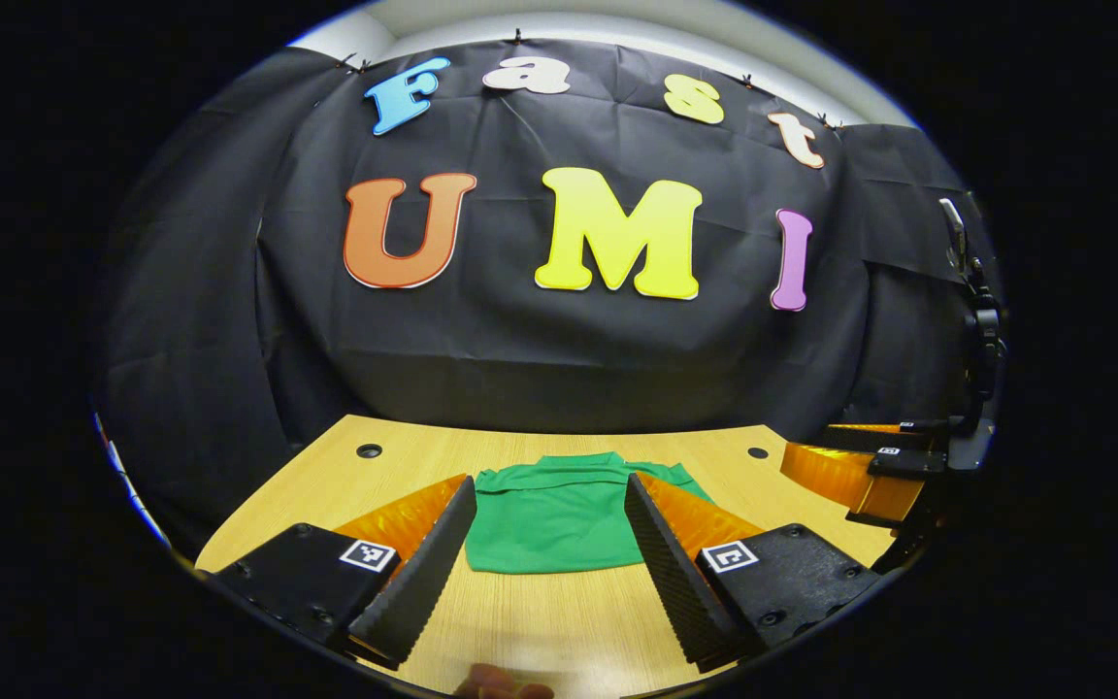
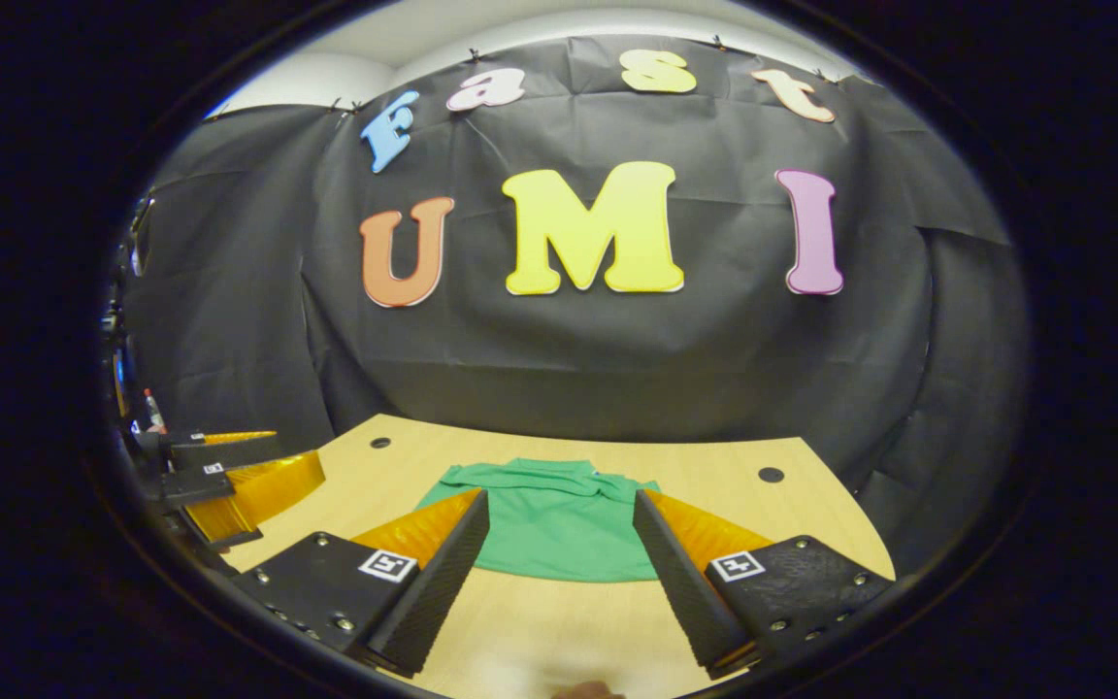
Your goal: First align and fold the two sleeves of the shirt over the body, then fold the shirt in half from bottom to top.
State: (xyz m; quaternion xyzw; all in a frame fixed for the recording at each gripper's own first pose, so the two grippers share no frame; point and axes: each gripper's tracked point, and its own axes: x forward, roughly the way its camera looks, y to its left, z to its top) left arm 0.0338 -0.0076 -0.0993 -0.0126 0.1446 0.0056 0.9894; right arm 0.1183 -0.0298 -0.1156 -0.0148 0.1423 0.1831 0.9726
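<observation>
**Shirt lies compact on the tabletop, both grippers wide and empty**

Shirt fabric shows between our spread fingers in both views, but we grip none of it. Our left gripper (image 1: 549,505) has its jaws wide apart with nothing between them, raised above the near part of the tabletop (image 1: 559,621). Our right gripper (image 2: 559,519) is equally wide and empty, also held above the near edge.

Outward from the jaws, the green shirt (image 1: 559,515) lies flat near the middle of the tabletop, collar toward the far edge and a straight lower edge facing us. It looks like a neat block with no sleeve sticking out, so we judge the folding far along, possibly done.

We expect the cloth to be light, soft and limp; it will sag and slide on the smooth wood. A pinch at a corner or along a folded edge, both layers together, should hold best.

Our own fingers cover the shirt's side edges, so we cannot tell how the sleeves lie or how many layers there are.
</observation>
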